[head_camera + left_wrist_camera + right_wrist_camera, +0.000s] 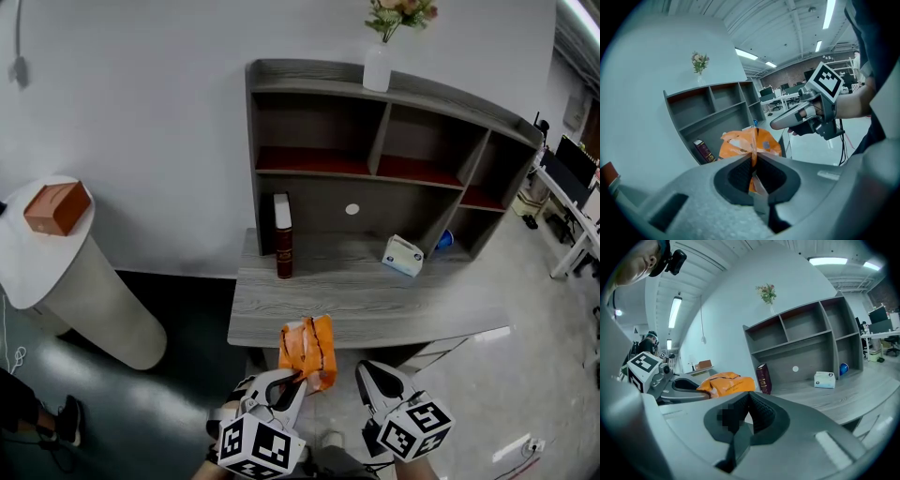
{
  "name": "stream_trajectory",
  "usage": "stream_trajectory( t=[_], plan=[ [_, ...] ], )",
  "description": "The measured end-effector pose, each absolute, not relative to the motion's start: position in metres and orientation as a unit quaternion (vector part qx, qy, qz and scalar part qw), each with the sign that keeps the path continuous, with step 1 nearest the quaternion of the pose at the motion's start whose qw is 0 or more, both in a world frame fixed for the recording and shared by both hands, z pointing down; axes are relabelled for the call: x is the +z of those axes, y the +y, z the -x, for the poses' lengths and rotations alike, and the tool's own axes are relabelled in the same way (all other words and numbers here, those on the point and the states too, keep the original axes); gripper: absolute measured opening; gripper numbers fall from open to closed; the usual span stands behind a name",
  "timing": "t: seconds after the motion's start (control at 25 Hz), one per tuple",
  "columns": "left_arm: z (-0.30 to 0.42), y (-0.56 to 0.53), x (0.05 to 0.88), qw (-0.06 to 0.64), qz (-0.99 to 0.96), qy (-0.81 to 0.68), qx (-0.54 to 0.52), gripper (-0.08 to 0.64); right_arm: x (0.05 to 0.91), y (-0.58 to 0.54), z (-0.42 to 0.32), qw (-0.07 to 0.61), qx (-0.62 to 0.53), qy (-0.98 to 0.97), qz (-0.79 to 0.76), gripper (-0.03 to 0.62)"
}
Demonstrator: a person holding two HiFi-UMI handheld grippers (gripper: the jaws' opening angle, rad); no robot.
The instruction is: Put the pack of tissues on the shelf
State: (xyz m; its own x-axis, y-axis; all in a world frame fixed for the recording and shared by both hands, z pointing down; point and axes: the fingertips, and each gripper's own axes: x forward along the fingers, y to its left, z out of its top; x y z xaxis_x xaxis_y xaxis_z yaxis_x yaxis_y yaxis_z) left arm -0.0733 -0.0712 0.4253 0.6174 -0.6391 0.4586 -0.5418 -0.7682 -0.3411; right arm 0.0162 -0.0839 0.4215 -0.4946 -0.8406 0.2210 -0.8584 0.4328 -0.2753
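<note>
The orange, crumpled pack of tissues (309,349), wrapped in what seems to be thin glossy film, is held in the air just before the front edge of the grey wood-grain desk (375,305). It is pinched by one creased end between the closed jaws of the left gripper (296,380), and its body stands out beyond the tips. The jaws of the right gripper (364,373) are brought together on nothing, just beside the pack.

On the desk a grey wood-grain shelf unit (412,202) with open compartments and dark red boards is set against a plain pale wall. A dark red hardback book (282,234) is stood upright at its left side, and a small white tissue box (403,255) is laid further right. A white vase of flowers (377,66) is placed on top. To the left, a brown cardboard box (57,207) is seen on a round white table (28,262). The floor is smooth and reflecting.
</note>
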Motion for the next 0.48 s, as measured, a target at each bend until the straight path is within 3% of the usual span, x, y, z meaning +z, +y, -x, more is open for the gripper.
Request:
stream_trajectory(
  t=[0.48],
  plan=[
    [0.039, -0.133, 0.415, 0.090, 0.883, 0.346, -0.304, 0.005, 0.406, -0.153, -0.046, 0.028, 0.160, -0.863, -0.478, 0.000]
  ],
)
